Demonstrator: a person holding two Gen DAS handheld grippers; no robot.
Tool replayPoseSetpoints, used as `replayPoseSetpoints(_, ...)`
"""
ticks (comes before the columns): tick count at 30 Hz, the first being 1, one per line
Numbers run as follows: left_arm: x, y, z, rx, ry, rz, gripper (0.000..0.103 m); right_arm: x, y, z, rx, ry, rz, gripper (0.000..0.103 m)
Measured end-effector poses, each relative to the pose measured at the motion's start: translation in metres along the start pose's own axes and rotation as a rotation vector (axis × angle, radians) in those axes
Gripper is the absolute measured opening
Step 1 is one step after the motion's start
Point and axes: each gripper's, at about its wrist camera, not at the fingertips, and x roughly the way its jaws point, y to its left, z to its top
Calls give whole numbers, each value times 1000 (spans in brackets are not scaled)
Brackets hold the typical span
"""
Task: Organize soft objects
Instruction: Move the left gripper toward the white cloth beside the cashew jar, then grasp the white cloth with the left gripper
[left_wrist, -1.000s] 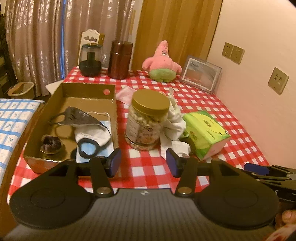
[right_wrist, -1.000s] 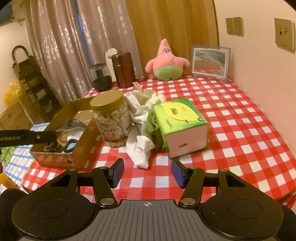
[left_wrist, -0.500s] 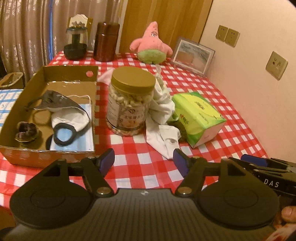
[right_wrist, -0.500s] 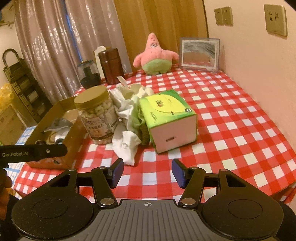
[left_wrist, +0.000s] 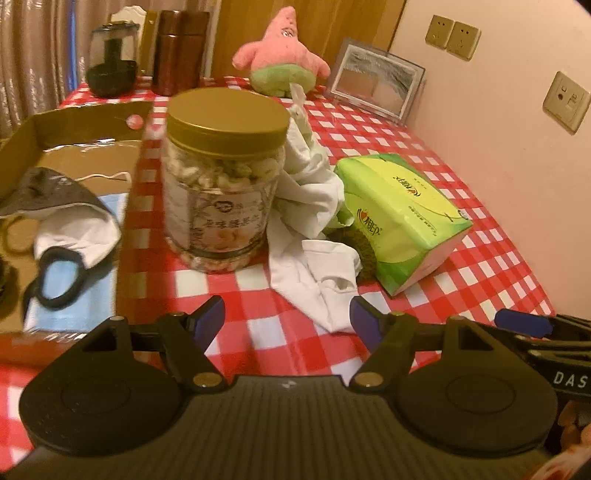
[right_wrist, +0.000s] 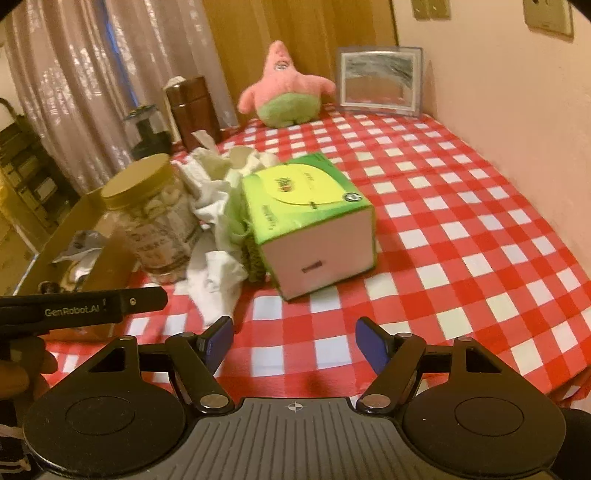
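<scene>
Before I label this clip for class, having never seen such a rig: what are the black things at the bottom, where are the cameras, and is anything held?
Each picture comes from a camera on a hand-held gripper a person carries, looking along its two fingers. The left hand-held gripper and the right hand-held gripper are both open and hold nothing. On the checked cloth lie a jar, white cloth, a tissue pack and a plush. A box on the left holds face masks.

Left gripper (left_wrist: 287, 317) level, jaws spread and empty, right gripper (right_wrist: 294, 338) alongside, jaws likewise apart
</scene>
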Motion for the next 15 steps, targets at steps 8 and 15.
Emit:
replayPoseSetpoints(8,42,-11,8,15,29,-50,72,15,-11,4,20,-1,-50,73)
replayPoseSetpoints(15,66,-29,8,142,51,30,42,19,-16,5,41,4,-57,73)
